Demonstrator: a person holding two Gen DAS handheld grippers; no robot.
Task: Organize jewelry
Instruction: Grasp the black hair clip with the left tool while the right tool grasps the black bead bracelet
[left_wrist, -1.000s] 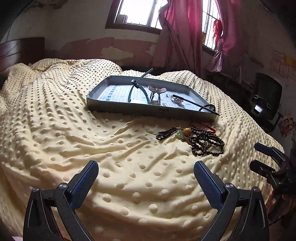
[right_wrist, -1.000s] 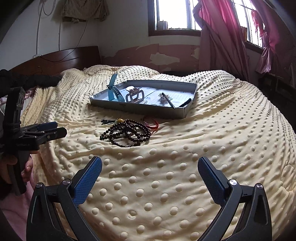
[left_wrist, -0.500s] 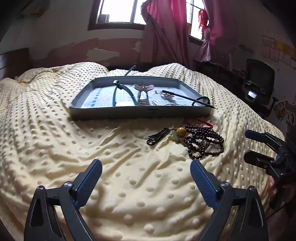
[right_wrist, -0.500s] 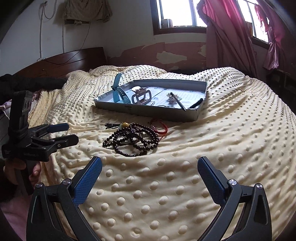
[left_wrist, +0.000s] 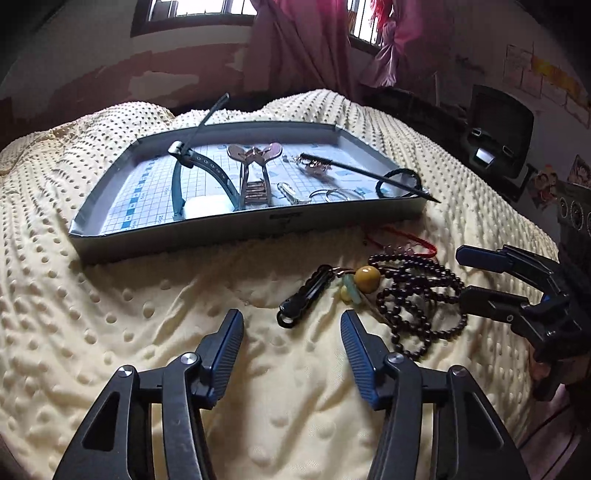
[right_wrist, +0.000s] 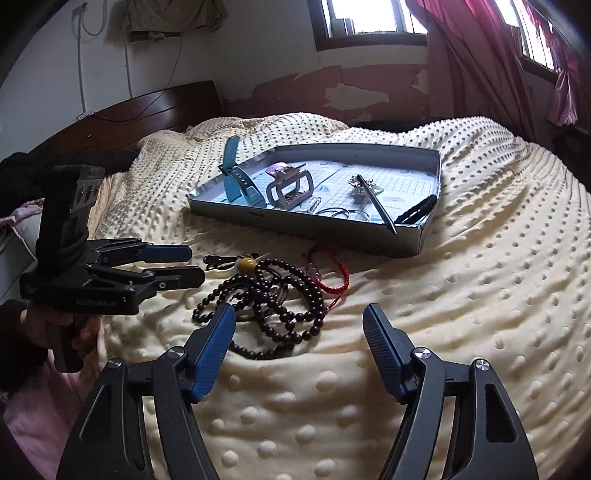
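One grey tray (left_wrist: 236, 230) sits on the bed (left_wrist: 110, 314), toward 12 o'clock from both cameras. Inside it, counted from the left wrist view: one blue watch strap (left_wrist: 207, 168) with an end rising over the far rim, one rose-metal hair claw (left_wrist: 253, 181), one black stick (left_wrist: 369, 171) whose tip overhangs the near right corner, one black braided band (left_wrist: 399, 181), two thin wire rings (left_wrist: 334, 194) and a small sparkly piece (left_wrist: 314, 164) too fine to make out.

Outside the tray, near its front wall, lies one pile: a dark bead necklace (left_wrist: 417, 299) with one amber bead (left_wrist: 367, 275), a black clip (left_wrist: 303, 297) at its 9 o'clock end, and one red cord bracelet (right_wrist: 328, 273) between the beads and the tray.

The left tongs (left_wrist: 291, 339) are spread wide and hold nothing, their tips either side of the black clip but short of it. The right tongs (right_wrist: 299, 325) are likewise wide and hold nothing, the left finger (right_wrist: 214, 343) over the near loop of beads. Each pair shows in the other's view, at 3 o'clock and 9 o'clock, just beside the pile.

The blanket is bare and open at 6 o'clock and out toward the right edge of the bed.
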